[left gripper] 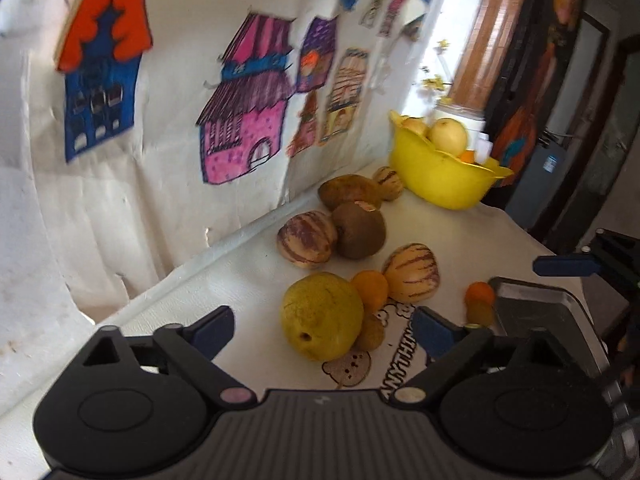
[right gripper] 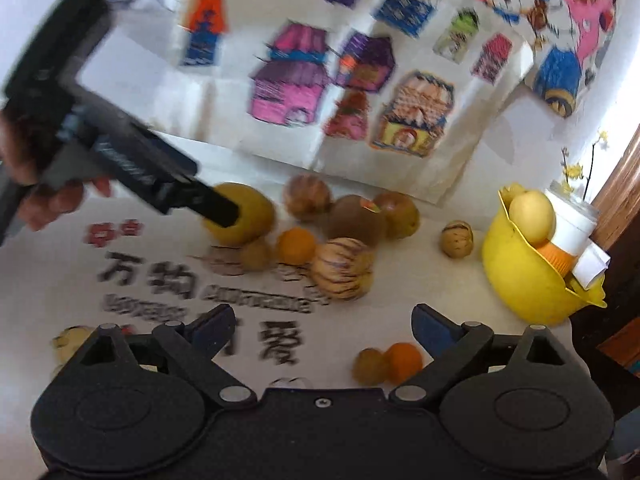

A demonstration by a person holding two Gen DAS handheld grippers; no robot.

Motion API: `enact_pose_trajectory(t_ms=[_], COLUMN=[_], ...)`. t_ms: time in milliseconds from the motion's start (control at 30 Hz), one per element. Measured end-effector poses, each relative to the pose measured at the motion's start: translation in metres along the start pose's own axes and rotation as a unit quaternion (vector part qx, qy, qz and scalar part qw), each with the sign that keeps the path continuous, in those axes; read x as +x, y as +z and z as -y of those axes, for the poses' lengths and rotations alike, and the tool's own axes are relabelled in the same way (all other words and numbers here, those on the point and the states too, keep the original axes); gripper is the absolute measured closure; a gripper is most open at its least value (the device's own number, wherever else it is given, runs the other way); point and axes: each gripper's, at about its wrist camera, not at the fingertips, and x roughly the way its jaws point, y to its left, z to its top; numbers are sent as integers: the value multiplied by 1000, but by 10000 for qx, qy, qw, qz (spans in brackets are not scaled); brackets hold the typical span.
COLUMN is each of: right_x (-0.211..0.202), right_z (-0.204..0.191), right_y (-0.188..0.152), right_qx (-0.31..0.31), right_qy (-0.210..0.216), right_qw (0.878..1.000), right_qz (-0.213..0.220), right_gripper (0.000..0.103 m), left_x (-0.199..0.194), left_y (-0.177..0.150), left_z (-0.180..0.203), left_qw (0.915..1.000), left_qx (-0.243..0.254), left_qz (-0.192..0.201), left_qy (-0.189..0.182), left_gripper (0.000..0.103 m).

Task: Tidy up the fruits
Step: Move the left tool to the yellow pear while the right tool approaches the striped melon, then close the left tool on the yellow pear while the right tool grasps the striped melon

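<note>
Both tools stand with jaws spread and nothing between them: the left gripper (left gripper: 322,332) hovers just short of a large green-yellow pear (left gripper: 320,316), and the right gripper (right gripper: 322,330) hangs above a small orange (right gripper: 404,362) and a kiwi (right gripper: 370,366). Loose fruit lies on the white tablecloth (right gripper: 420,280), whose black print includes the characters 万 and 爱; the smaller line beneath is too blurred to read. A yellow bowl (right gripper: 520,280) at the far right already holds a pale pear (right gripper: 532,214).

In the right wrist view the left gripper's black finger (right gripper: 216,204) hides part of the large yellow-green round pear (right gripper: 250,216), and the black printed lettering (right gripper: 168,280) on the white tablecloth (right gripper: 420,288) is blurred beyond reading.
</note>
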Motion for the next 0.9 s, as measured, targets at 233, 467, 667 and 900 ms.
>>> enact_pose_trajectory(t_ms=[233,467,667,900], right_x=[52,69,79,86], right_z=[33,30,25,25], right_y=[2,5,12,15], right_qx=[406,119,-75,-48], right_qy=[245,422,473,514], right_qw=[9987,9987,9986,9987], right_qz=[-202,-241,-207,-56], right_gripper=[20,23,30,41], left_x=[17,28,31,32], left_y=[3,2,-3,-2], left_z=[-3,0,-1,-5], left_qw=[9999,9999,9998,9997], left_qx=[-154,-27,-54,-161], left_qz=[55,-46,-84,-162], left_qy=[25,104,149,66], left_gripper=[20,23,27,38])
